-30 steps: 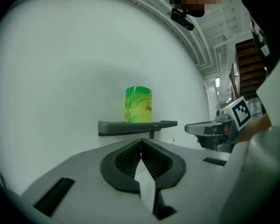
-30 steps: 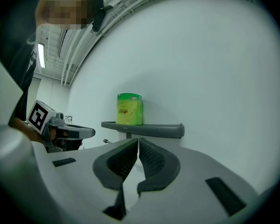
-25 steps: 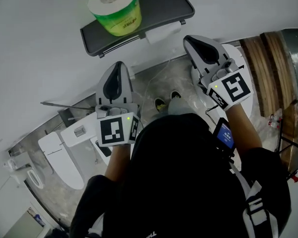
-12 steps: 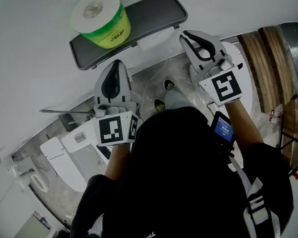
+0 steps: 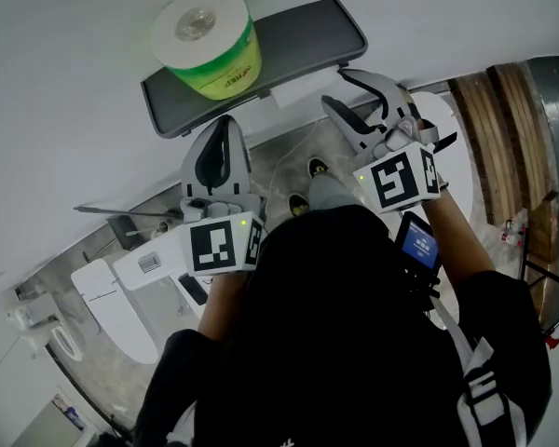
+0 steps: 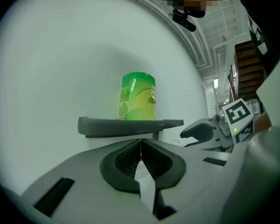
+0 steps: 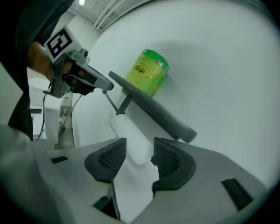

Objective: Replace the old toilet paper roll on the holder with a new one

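A white wall (image 5: 74,45) fills the background. Below the holder (image 5: 289,35), the left gripper (image 6: 141,143) is closed tight on nothing. The right gripper (image 7: 139,153), also below the holder, has just been opening its jaws. They stand partly apart with the end of the old roll (image 7: 128,134) between them, unclamped. That roll hangs under the holder, and the green-wrapped new roll (image 5: 210,40) stands upright on top.

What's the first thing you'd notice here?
The bright green wrapped roll standing on the dark shelf on the white wall. Just under the shelf hangs a thin white roll; the right tongs have just been opening, and its end shows between them, not pinched.
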Demonstrator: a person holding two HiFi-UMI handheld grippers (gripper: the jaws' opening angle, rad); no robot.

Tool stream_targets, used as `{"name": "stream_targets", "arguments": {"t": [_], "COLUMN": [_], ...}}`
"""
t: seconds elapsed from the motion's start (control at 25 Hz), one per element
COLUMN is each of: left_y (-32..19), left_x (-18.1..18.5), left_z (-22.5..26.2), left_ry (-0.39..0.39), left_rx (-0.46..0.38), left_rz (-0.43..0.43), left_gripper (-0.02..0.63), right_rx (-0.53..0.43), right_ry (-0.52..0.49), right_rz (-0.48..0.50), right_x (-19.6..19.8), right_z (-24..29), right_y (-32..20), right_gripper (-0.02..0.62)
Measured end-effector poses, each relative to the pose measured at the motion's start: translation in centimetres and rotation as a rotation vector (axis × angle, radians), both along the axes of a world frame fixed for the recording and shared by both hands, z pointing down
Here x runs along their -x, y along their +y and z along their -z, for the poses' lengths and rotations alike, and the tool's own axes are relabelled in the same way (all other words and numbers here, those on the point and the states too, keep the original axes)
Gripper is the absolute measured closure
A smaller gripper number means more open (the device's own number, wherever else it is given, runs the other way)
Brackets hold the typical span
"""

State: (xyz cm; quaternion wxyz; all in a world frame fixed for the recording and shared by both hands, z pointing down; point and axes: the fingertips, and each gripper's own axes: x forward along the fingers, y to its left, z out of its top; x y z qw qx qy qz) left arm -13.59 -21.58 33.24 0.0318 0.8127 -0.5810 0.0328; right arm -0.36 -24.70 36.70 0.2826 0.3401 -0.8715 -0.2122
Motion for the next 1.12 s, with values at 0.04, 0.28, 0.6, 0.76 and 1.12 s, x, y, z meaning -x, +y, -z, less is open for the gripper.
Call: {"name": "stream_targets", "arguments": {"t": [0.04,0.28,0.6,0.76,1.12], "left_y": [0.0,0.5,1.5,1.9,2.1], "left_x": [0.1,0.1,0.6,0.9,2.0], "left_z": [0.0,0.7,1.0,1.1,1.5], "left_ry": [0.002,0.001,-0.014,-0.013,-0.002], "left_rx": [-0.003,-0.020,-0.034,-0.037,-0.049], "left_rz": [0.001,-0.010,-0.014,-0.011,0.013], "left_gripper": [0.583,0.584,0.584,0.584,0.584], "right_rx": [-0.036,-0.169,-0.255,-0.306,-0.380], "right_ry": [0.051,0.320,0.491,0.564,0.622], "right_rz": [0.012,0.101,0.108,0.076,0.010], "right_x": [0.3,2.6,5.3,6.0,5.0], "right_z": [-0.2,-2.3,-4.0,-4.5,-4.3], "right_y": [0.1,0.8,-1.1,-2.5,-3.2], "right_gripper": [0.425,0.384,0.347,0.347,0.351]}}
